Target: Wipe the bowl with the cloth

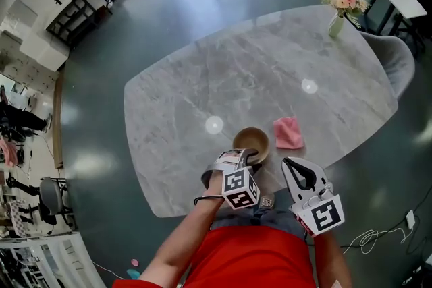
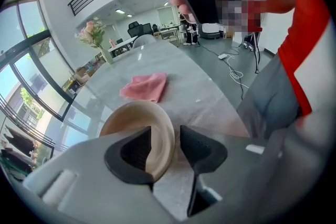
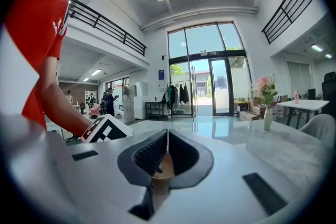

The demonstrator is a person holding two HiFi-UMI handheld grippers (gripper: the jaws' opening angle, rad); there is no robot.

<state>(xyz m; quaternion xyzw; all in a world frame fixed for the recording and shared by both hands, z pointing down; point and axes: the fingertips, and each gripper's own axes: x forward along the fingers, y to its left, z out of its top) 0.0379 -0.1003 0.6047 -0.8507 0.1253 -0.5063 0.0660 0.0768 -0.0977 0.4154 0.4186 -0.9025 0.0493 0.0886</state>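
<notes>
The bowl (image 1: 253, 139) is tan, the cloth (image 1: 289, 132) pink, the table (image 1: 270, 64) grey veined marble, the shirt (image 1: 250, 256) red, and the left gripper (image 1: 250, 157) and right gripper (image 1: 289, 164) pale grey with black pads (image 2: 202, 147) and black-and-white markers (image 1: 237, 183).

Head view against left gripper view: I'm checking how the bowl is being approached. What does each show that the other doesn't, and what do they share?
Head view only: the whole table, with the bowl close to its near edge, and the marker cube on the left gripper. Left gripper view only: that gripper's jaws stand apart astride the bowl's rim, one inside and one outside, with a gap showing beside the rim. Both: the bowl, the pink cloth lying apart from it, and the vase of flowers at the table's far end.
</notes>
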